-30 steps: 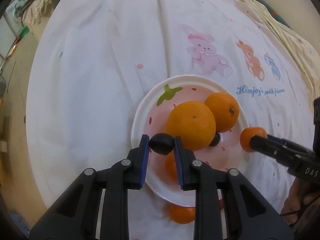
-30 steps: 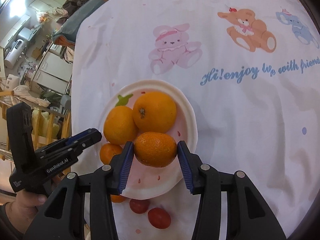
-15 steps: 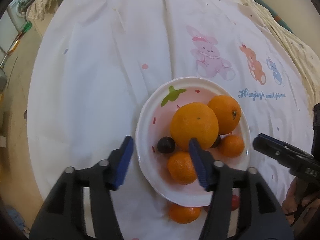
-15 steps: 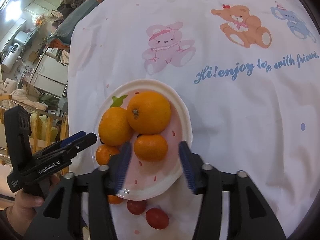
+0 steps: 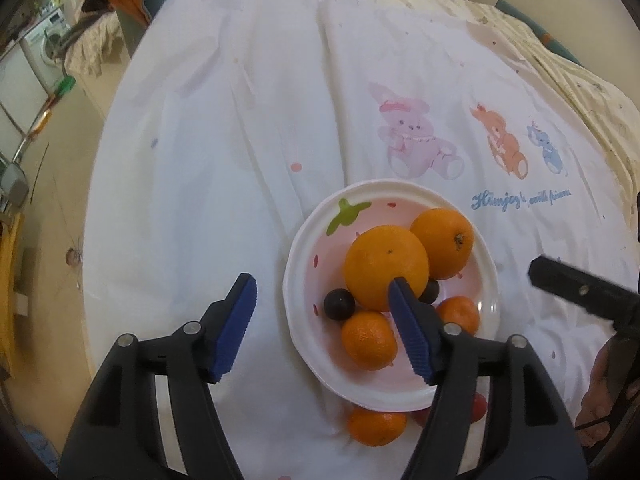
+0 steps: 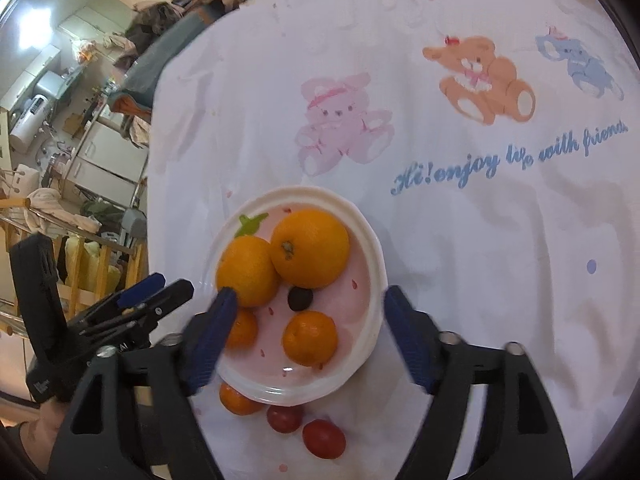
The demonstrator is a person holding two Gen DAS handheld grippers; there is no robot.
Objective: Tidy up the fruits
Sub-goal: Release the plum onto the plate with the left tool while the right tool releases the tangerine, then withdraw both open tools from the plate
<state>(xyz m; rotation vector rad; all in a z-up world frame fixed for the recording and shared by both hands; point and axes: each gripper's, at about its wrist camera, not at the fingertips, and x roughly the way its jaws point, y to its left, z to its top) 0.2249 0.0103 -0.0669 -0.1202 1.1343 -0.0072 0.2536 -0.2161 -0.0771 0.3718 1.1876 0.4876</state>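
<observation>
A white and pink plate [image 5: 308, 256] [image 6: 372, 264] on the white cloth holds two large oranges [image 5: 386, 266] [image 6: 310, 246], two small mandarins [image 5: 368, 340] [image 6: 310, 338] and two dark plums [image 5: 339, 304] [image 6: 300, 299]. My left gripper [image 5: 322, 328] is open and empty, above the plate's near left edge. My right gripper [image 6: 308, 338] is open and empty, above the plate's near side. Its mandarin lies on the plate between the fingers.
Off the plate, at its near rim, lie a mandarin [image 5: 376, 426] [image 6: 238, 400] and two red cherry tomatoes [image 6: 284, 418] [image 6: 323, 438]. The cloth [image 5: 248, 128] has cartoon animal prints. The table's edge runs at the left; floor and furniture lie beyond.
My left gripper let go of a dark plum onto the plate and my right gripper let go of a mandarin. Both opened wide and drew back.
</observation>
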